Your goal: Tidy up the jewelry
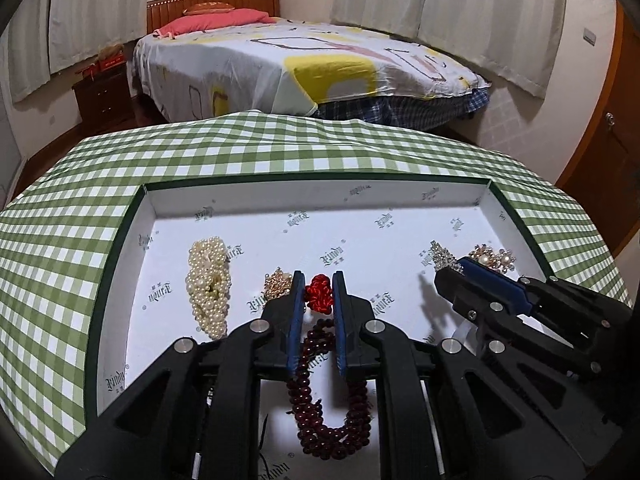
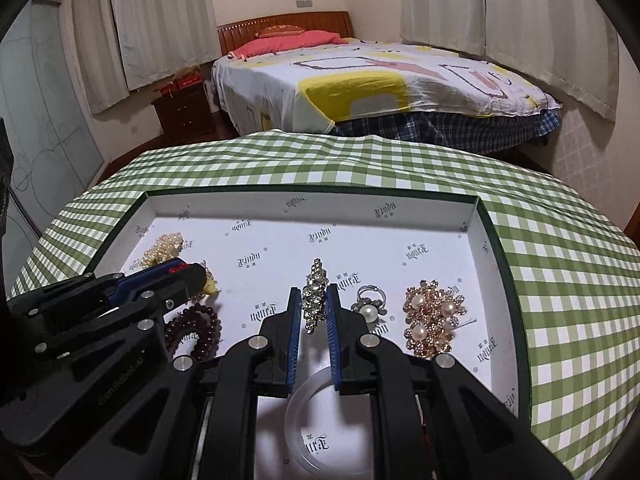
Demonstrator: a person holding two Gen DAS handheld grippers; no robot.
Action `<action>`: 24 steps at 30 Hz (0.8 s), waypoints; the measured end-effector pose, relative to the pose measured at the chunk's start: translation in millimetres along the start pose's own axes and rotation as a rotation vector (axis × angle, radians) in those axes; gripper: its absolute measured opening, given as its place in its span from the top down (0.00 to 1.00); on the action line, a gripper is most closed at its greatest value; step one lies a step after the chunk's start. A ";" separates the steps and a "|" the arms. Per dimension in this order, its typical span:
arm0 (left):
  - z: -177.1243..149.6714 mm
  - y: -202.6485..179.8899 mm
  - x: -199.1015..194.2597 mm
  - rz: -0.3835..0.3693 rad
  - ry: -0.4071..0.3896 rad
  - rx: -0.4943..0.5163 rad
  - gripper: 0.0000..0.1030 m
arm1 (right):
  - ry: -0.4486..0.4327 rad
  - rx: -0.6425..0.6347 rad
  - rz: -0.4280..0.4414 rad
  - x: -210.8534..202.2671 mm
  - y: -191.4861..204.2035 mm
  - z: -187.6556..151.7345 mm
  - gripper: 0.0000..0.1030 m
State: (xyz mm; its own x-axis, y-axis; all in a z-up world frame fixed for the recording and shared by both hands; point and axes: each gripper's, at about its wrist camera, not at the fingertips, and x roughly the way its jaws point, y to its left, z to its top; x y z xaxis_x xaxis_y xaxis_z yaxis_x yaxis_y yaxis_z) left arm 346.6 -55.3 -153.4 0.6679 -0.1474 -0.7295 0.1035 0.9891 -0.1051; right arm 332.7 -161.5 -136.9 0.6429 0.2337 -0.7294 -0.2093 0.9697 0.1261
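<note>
Your right gripper hangs closed — empty — with the rhinestone hair clip just beyond its tips, long axis pointing straight away.

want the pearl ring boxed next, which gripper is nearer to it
Right. The right gripper hovers just beside the pearl ring; the left gripper is across the tray, over the dark beads.

Left claw and right claw side by side, angled downward, jaws nearly closed, empty.

A bed with wooden headboard stands between curtained windows.
</note>
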 end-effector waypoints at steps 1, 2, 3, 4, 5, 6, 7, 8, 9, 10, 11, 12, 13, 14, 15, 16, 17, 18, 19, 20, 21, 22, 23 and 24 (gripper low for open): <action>-0.6 0.0 -0.2 0.002 -0.001 0.002 0.85 | 0.005 0.000 0.000 1.7 0.4 0.6 0.87; -1.7 -0.5 -1.8 0.003 -0.002 0.004 0.83 | 0.010 0.002 0.000 2.7 0.3 -0.2 0.87; -2.5 -0.5 -1.5 0.005 -0.001 0.008 0.77 | 0.011 0.003 -0.002 3.5 0.3 -0.1 0.86; -2.8 -0.2 -1.6 0.007 -0.001 0.008 0.71 | 0.012 0.004 -0.003 4.0 0.1 -0.4 0.84; -3.0 -0.2 -1.7 0.008 -0.002 0.007 0.69 | 0.013 0.005 -0.005 4.9 0.3 0.0 0.78; -3.3 -0.1 -2.0 0.011 -0.003 0.005 0.68 | 0.012 0.005 -0.009 4.7 0.1 -0.4 0.75; -3.6 0.9 -2.5 0.012 -0.003 0.003 0.67 | 0.011 0.006 -0.012 4.4 -0.1 -0.7 0.74; -3.8 1.6 -2.8 0.012 -0.002 0.001 0.66 | 0.010 0.007 -0.012 3.5 -0.7 -1.1 0.73; -4.2 2.9 -3.8 0.016 -0.003 -0.003 0.61 | 0.009 0.009 -0.012 2.8 -1.6 -1.1 0.72; -4.7 4.4 -5.4 0.021 -0.006 -0.006 0.57 | 0.008 0.009 -0.014 1.9 -2.1 -1.0 0.72; -5.2 6.3 -7.3 0.024 -0.009 -0.007 0.55 | 0.005 0.010 -0.017 -0.2 -2.6 -1.1 0.70; -5.8 7.9 -10.4 0.027 -0.015 -0.010 0.53 | 0.001 0.010 -0.022 -2.5 -2.6 -1.2 0.67; -5.9 8.7 -12.6 0.028 -0.017 -0.012 0.52 | -0.003 0.011 -0.025 -4.2 -2.7 -1.1 0.65; -6.2 9.5 -15.6 0.030 -0.020 -0.014 0.52 | -0.008 0.011 -0.025 -7.8 -2.0 -1.4 0.64; -7.3 10.0 -20.4 0.033 -0.025 -0.014 0.51 | -0.011 0.011 -0.024 -10.9 -1.6 -1.5 0.64; -7.6 9.9 -23.7 0.035 -0.030 -0.014 0.50 | -0.014 0.011 -0.025 -13.8 -1.1 -1.6 0.64; -8.3 9.6 -27.7 0.038 -0.036 -0.013 0.49 | -0.020 0.008 -0.027 -19.0 0.7 -2.5 0.64; -10.3 10.0 -34.2 0.043 -0.044 -0.010 0.46 | -0.023 0.006 -0.028 -21.0 1.9 -2.6 0.63; -11.6 10.6 -38.4 0.046 -0.050 -0.008 0.43 | -0.027 0.004 -0.035 -25.3 2.9 -3.7 0.61; -13.5 11.2 -44.0 0.050 -0.057 -0.006 0.41 | -0.034 0.004 -0.044 -31.9 3.5 -5.4 0.56; -16.8 12.4 -51.9 0.054 -0.068 -0.005 0.41 | -0.040 0.007 -0.046 -36.0 3.0 -6.6 0.51; -18.2 12.9 -56.6 0.056 -0.072 -0.006 0.41 | -0.046 0.013 -0.048 -41.1 2.5 -7.9 0.50; -21.0 13.6 -63.3 0.057 -0.077 -0.008 0.41 | -0.050 0.017 -0.048 -46.0 2.6 -9.4 0.50; -23.8 14.3 -70.0 0.058 -0.080 -0.010 0.40 | -0.055 0.022 -0.048 -53.6 3.2 -12.1 0.50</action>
State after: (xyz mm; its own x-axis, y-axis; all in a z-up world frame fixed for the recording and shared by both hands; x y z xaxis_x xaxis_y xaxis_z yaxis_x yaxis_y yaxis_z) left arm 283.9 -30.7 -120.0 0.7291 -0.0894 -0.6786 0.0560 0.9959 -0.0710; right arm 288.6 -171.7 -105.6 0.6911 0.1901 -0.6973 -0.1615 0.9810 0.1073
